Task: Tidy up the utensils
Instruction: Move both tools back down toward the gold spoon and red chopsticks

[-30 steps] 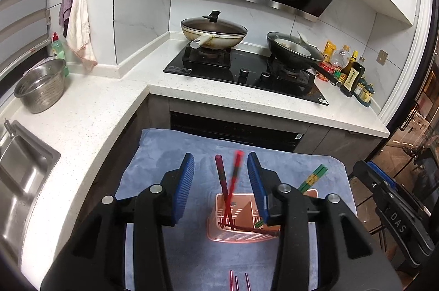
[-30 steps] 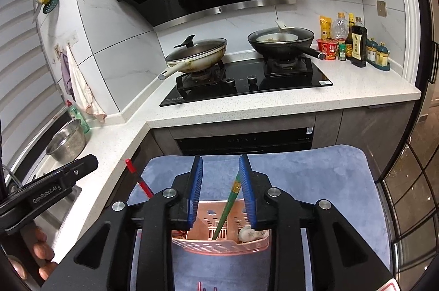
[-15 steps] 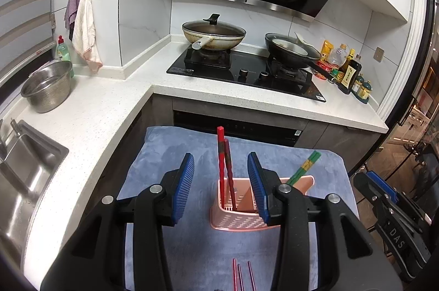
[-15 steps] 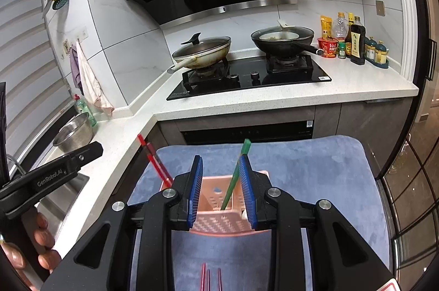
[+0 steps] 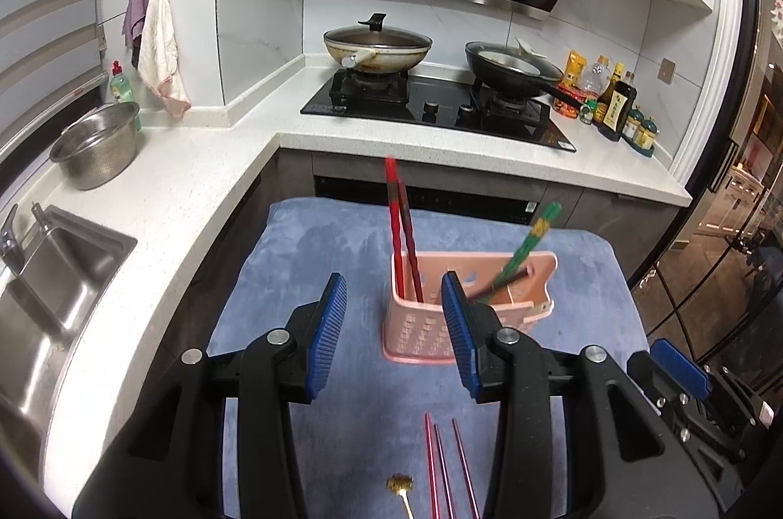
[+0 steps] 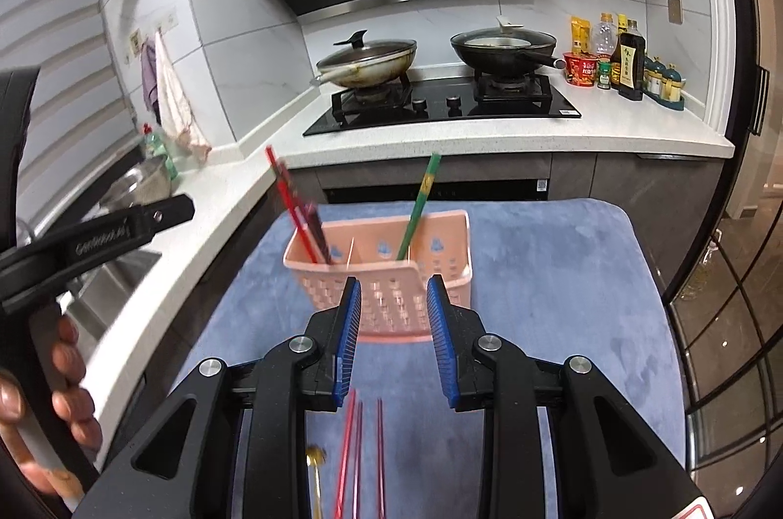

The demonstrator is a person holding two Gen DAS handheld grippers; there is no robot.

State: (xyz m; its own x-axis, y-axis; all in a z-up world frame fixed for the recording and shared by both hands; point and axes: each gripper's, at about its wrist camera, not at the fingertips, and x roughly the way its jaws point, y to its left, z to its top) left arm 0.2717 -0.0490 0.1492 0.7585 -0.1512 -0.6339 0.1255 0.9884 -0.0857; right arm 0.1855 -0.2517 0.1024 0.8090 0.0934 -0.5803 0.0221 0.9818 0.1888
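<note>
A pink slotted basket stands on a blue mat. Red chopsticks lean in its left compartment and green chopsticks in another. Nearer to me, three thin red chopsticks and a gold-headed utensil lie flat on the mat. My left gripper hovers open and empty in front of the basket. My right gripper is also open, narrower, with nothing between its pads.
White counter wraps the left and back, with a sink, steel bowl, and hob with a lidded wok and a pan. Sauce bottles stand at back right. A hand holds the left gripper's handle.
Both grippers have drawn back from the basket toward me. The red and green chopsticks stay standing in it. The loose chopsticks and gold utensil have come into view below.
</note>
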